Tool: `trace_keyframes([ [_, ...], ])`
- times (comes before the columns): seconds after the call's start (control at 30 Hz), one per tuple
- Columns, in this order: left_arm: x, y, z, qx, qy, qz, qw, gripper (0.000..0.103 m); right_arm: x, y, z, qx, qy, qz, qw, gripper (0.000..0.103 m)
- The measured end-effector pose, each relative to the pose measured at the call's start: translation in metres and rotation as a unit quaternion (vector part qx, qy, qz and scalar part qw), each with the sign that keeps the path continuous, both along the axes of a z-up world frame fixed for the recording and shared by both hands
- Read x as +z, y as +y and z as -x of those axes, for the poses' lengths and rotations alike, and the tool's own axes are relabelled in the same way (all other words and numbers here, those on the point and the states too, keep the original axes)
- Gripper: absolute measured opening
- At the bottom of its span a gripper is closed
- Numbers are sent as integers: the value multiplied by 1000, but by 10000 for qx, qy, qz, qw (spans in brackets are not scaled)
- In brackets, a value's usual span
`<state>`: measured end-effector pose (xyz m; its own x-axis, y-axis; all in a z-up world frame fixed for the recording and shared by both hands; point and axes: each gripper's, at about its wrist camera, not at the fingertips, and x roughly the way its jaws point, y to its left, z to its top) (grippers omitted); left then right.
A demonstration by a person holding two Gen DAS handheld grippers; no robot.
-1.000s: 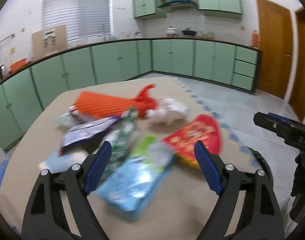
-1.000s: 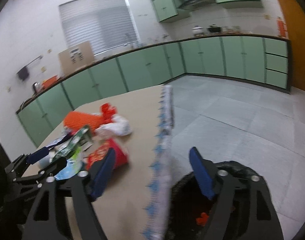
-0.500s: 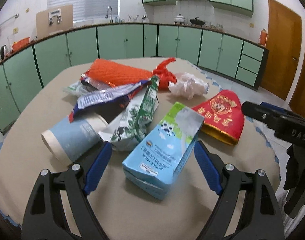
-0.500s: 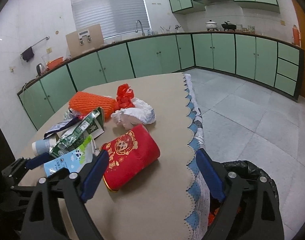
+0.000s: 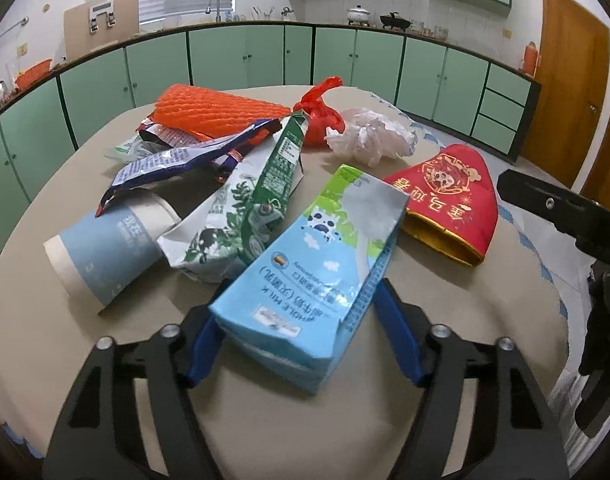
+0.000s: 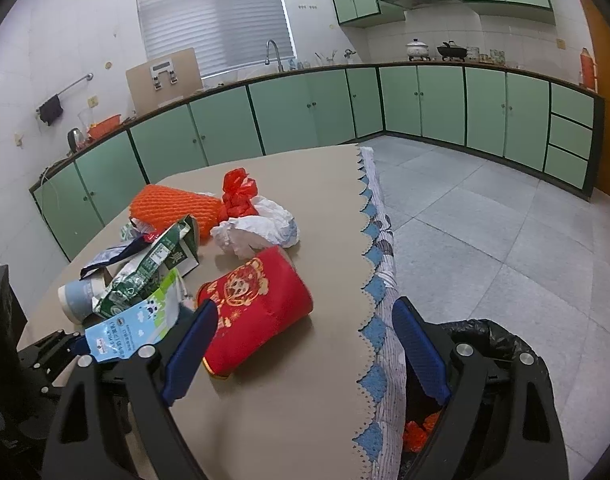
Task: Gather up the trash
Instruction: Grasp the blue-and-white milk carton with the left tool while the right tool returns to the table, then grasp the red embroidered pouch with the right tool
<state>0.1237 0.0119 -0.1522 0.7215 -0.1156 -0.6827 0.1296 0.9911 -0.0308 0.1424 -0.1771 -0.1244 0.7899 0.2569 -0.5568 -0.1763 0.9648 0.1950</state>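
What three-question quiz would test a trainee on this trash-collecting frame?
1. True or false: the left gripper is open with the blue milk carton between its fingers.
2. Which lies nearest the right gripper? A) red pouch B) orange foam net C) crumpled white paper
3. Fill in: the black-lined trash bin stands on the ____ beside the table.

Key: 1 true; 2 A; 3 floor.
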Motion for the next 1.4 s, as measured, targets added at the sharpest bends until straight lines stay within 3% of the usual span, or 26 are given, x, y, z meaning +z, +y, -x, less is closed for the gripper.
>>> trace_keyframes([
  [0.2, 5, -3, 4, 77, -79, 41, 9999, 46, 0, -3, 0, -20, -2, -27, 10000, 87],
  [0.67, 6, -16, 4, 133, -107, 40, 9998, 45, -4, -3, -8, 11, 71, 34, 10000, 87],
  [0.97, 35, -5, 19, 231, -644, 138, 9976, 45, -2, 21, -16, 398, 75, 288, 9988, 88],
  [1.4, 53, 16, 13, 458, -885, 138, 9949, 45, -15, 55, -38, 507, 322, 862, 9945, 92],
])
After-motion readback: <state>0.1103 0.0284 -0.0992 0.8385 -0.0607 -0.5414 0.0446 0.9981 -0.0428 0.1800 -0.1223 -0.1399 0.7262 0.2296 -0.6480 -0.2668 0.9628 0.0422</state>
